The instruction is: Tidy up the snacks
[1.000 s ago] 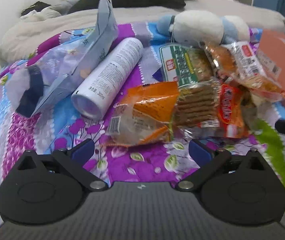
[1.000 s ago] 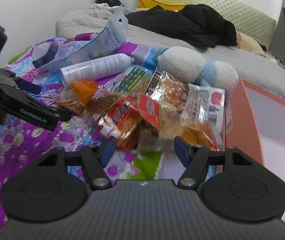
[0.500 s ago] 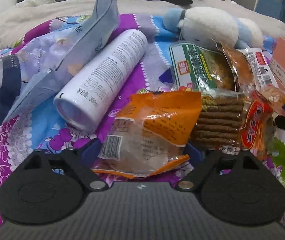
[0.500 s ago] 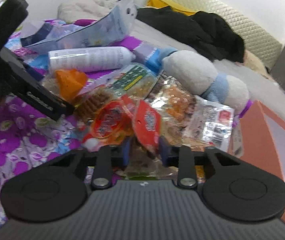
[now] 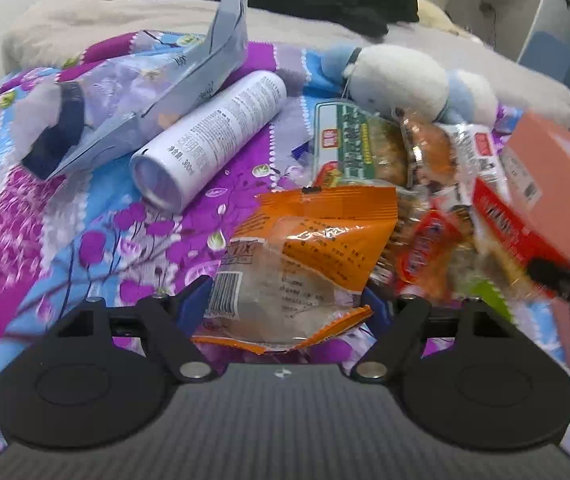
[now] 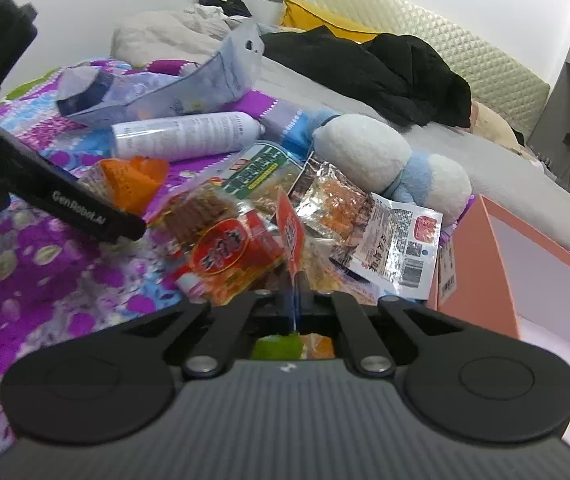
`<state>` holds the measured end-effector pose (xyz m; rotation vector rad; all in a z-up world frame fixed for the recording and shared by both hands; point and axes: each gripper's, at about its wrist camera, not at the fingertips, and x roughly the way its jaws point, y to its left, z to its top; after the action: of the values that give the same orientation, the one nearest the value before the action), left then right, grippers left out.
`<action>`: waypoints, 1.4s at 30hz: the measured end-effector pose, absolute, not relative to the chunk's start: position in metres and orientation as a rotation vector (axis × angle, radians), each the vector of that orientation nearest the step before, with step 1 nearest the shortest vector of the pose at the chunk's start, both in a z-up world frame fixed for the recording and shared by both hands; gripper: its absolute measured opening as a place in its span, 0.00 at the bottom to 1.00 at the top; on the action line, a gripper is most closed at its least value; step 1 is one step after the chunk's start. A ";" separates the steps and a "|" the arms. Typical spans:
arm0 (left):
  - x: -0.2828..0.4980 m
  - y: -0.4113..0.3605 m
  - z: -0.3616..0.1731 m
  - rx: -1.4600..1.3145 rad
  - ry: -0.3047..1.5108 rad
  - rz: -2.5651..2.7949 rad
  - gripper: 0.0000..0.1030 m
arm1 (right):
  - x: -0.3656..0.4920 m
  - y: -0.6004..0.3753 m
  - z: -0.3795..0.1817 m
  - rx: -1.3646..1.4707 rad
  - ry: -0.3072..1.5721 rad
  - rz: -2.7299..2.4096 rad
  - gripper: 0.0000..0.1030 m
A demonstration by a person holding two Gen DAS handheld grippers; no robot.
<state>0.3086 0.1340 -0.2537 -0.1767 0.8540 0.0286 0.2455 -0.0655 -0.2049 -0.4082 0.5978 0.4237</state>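
Both claws take a snack packet from the pile on the bed

The left claw [image 5: 287,308] has its jaws apart on either side of the orange packet [image 5: 305,256], which lies right in front of it with its long axis running away from the claw; the jaws have just been closing, though whether the pads press yet is hard to tell. The right claw [image 6: 293,300] is clamped together on the thin edge of a red packet [image 6: 291,236] at the near right of the pile, just left of the pink box [image 6: 525,264]. A second ago both claws stood open, short of the snacks.
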 end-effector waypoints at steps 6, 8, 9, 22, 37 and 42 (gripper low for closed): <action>0.263 0.123 -0.239 -0.260 0.853 0.062 0.78 | 0.214 -0.062 -0.194 -0.385 0.617 0.437 0.02; 0.247 0.121 -0.237 -0.279 0.860 0.075 0.78 | 0.202 -0.063 -0.193 -0.393 0.619 0.449 0.02; 0.239 0.121 -0.236 -0.290 0.867 0.082 0.78 | 0.194 -0.063 -0.192 -0.402 0.618 0.457 0.02; 0.169 0.103 -0.245 -0.391 0.966 0.096 0.78 | 0.101 -0.093 -0.194 -0.448 0.656 0.586 0.02; 0.173 0.093 -0.257 -0.399 1.044 0.055 0.85 | 0.087 -0.134 -0.199 -0.197 0.872 0.609 0.75; 0.174 0.090 -0.254 -0.393 1.034 0.026 0.90 | 0.088 -0.139 -0.191 -0.076 0.906 0.571 0.82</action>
<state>0.1745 0.0903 -0.2541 -0.3933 1.0344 0.0257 0.0882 -0.1389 -0.1913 -0.0760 0.9064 0.5713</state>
